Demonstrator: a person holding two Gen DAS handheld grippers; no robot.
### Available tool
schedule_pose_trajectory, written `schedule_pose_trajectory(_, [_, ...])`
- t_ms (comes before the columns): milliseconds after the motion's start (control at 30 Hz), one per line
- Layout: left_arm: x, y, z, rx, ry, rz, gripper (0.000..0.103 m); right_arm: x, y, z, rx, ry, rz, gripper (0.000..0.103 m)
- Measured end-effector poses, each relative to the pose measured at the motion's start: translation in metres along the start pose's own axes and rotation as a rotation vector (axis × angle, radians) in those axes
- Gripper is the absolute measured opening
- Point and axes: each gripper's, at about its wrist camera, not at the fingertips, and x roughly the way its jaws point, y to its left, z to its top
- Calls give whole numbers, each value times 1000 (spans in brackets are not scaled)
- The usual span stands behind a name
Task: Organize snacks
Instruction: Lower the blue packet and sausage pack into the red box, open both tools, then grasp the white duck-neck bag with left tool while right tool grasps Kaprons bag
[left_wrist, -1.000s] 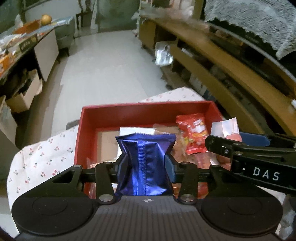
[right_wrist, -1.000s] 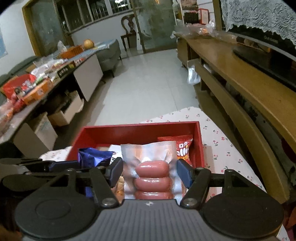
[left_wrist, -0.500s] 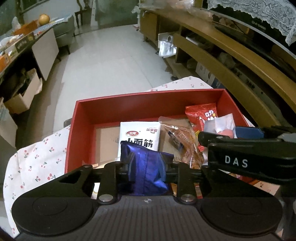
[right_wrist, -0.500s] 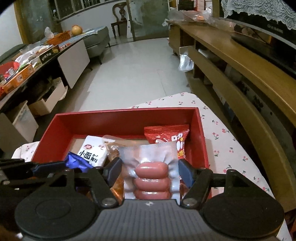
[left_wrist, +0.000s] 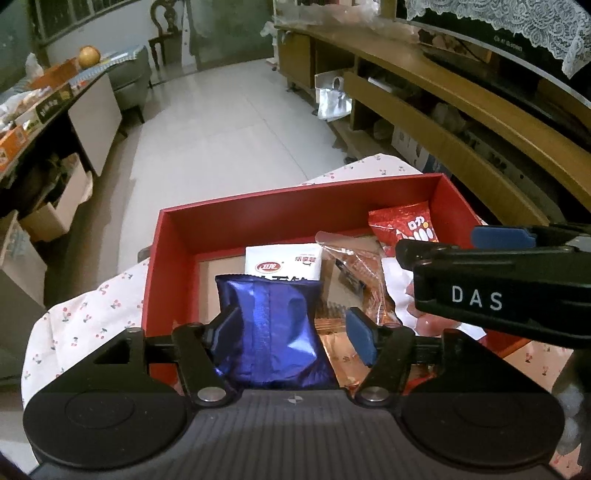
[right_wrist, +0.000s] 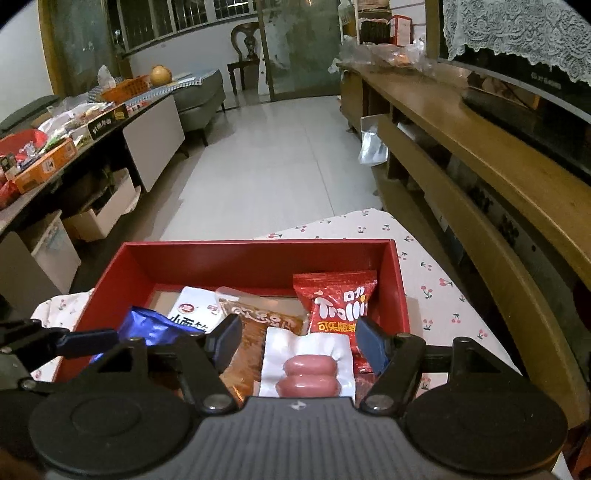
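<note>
1. A cherry-print cloth (right_wrist: 436, 284) covers the table, and a red box (left_wrist: 295, 206) sits on it holding the snacks.
2. The left gripper (left_wrist: 291, 328) hangs over the near left part of the box. Its jaws have just been opening and now stand about half apart. A blue foil packet (left_wrist: 269, 328) lies between them, against the left pad and clear of the right one, so it is not clamped.
3. Just beyond the blue packet lies a white packet (left_wrist: 284, 260) with red lettering, flat on the box floor.
4. Right of that is a clear-wrapped brown snack (right_wrist: 258, 332), and at the far right a red packet (right_wrist: 338, 302) leans by the right wall.
5. The right gripper (right_wrist: 299, 343) hovers over the near right part of the box, jaws wide apart. A vacuum pack of pink sausages (right_wrist: 308, 373) lies between them, touching neither pad.
</note>
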Motion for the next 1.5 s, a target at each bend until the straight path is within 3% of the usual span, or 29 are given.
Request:
schedule_pose_trajectory(600, [-27,5,-18,-42,-2,-39,72,-39,5,-20,5,-5,31,78])
schedule_pose_trajectory(967, [-42,13,-51,-76,55,-97,72,-67,-2,-46,21,26,25,78])
schedule_pose_trajectory(1133, [-30,4,-61,-70,108,-149,73,-71,-6,-56,49,62,41,78])
schedule_pose_trajectory(1300, [-4,3,-66,-125,188,-214,72,-71,-7,-63,28,86,45,78])
schedule_pose_trajectory(1500, [20,-5,-69,-108,220,-203,73,-70,-10,-63,44,105,60,78])
